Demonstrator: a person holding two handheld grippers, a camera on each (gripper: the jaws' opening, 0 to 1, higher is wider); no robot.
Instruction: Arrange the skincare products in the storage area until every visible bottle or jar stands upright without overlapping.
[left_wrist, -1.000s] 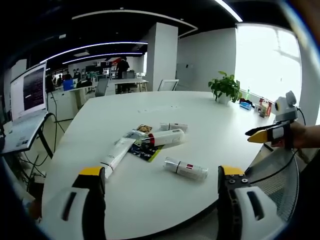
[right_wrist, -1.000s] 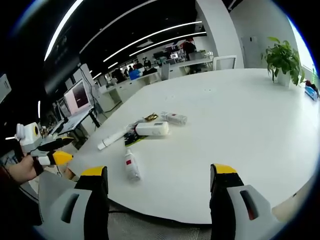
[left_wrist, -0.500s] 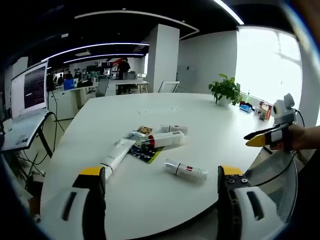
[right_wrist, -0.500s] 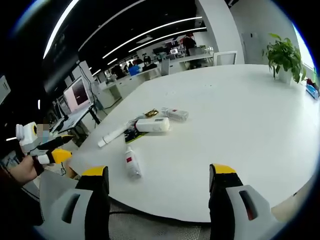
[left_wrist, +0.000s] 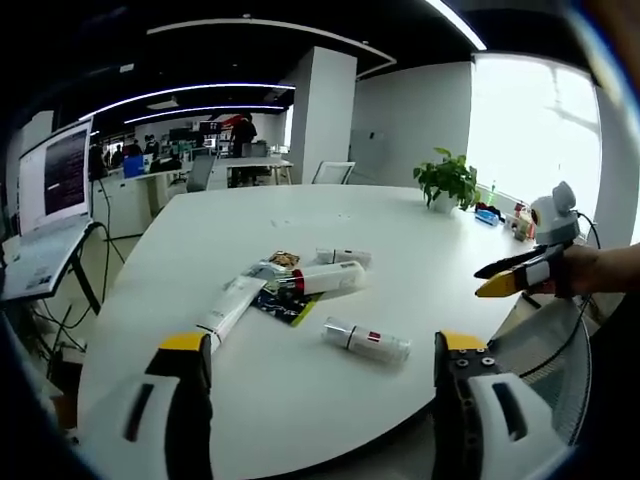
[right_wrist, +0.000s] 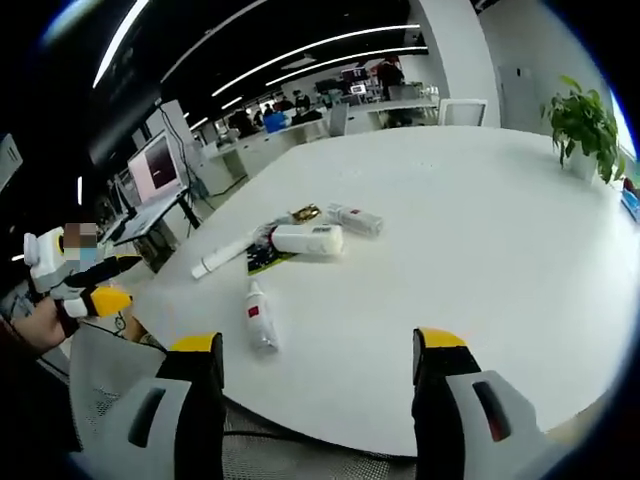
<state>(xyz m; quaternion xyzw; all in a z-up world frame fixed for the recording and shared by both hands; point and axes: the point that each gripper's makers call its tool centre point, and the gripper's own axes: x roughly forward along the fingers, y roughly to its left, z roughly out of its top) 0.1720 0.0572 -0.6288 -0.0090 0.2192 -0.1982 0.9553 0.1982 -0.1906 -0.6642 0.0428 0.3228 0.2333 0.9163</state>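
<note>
I see my left hand-held gripper (left_wrist: 318, 370) and right hand-held gripper (right_wrist: 318, 365) both with jaws apart, holding nothing, at the near edge of the white desk (left_wrist: 420, 300). At 12 o'clock in the left gripper view a small bottle (left_wrist: 366, 340) lies flat; beyond it lie a tube (left_wrist: 229, 308), a larger bottle (left_wrist: 326, 278) and another bottle (left_wrist: 343, 258), clustered.
</note>
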